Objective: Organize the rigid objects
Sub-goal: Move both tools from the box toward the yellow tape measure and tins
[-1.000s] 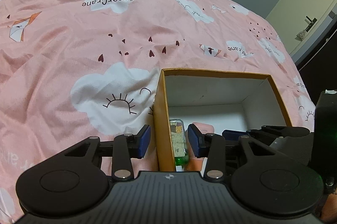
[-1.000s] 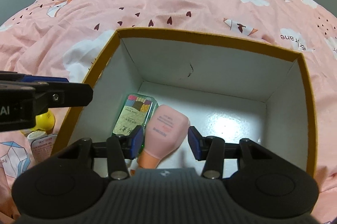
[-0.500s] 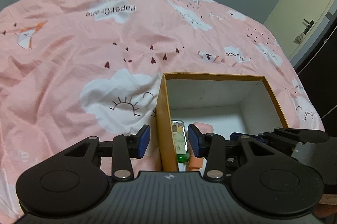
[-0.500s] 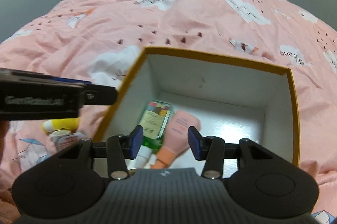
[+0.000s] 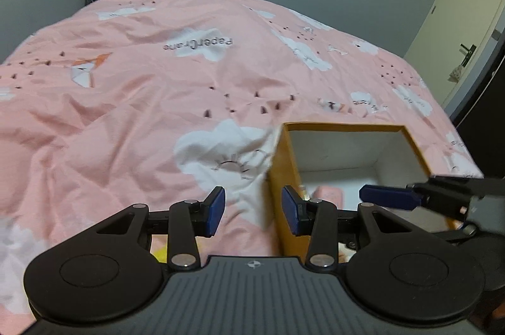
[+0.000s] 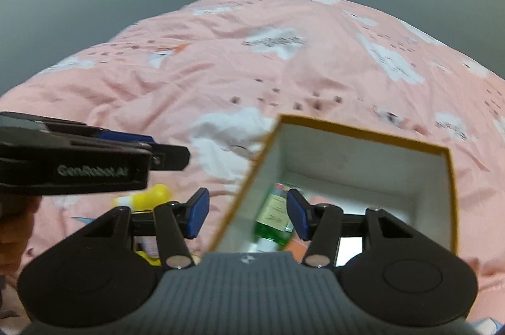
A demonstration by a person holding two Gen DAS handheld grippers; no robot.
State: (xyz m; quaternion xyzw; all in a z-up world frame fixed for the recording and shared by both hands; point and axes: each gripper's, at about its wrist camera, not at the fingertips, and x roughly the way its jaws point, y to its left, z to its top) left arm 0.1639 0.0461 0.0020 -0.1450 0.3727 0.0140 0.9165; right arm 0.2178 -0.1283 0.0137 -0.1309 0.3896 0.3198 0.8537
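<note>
Step in hand, by the look of it: between picks. Two items already in box [image 6: 363,142]: green bottle [image 6: 273,221] lying near the left wall, pink tube [image 5: 328,194] beside it, only partly seen behind the R fingers.

R gripper [image 6: 247,213] raised over the box's near-left corner, jaws spread w/ nothing between the pads; jaws have just been opening further, bottle and box wall only in the background behind the gap. No grip.

L gripper [image 5: 252,215] just outside the box's left wall, jaws part-open, empty; pads straddle the wall edge in view but not touching, as far as can be told. Both views blurred.

Still loose on the bedspread [image 5: 132,114], left of the box: yellow item [image 6: 151,196] w/ pale tip, plus more small things under the R gripper's body, too hidden to name.

Next move, as a guess: swing either gripper left and down toward the yellow item, line the pads across its narrow part, close, lift clear of the box wall, drop inside in the free right half. Needs care: soft bedding gives under pressure, item may roll; both grippers close together, so clash risk if both reach at once.
</note>
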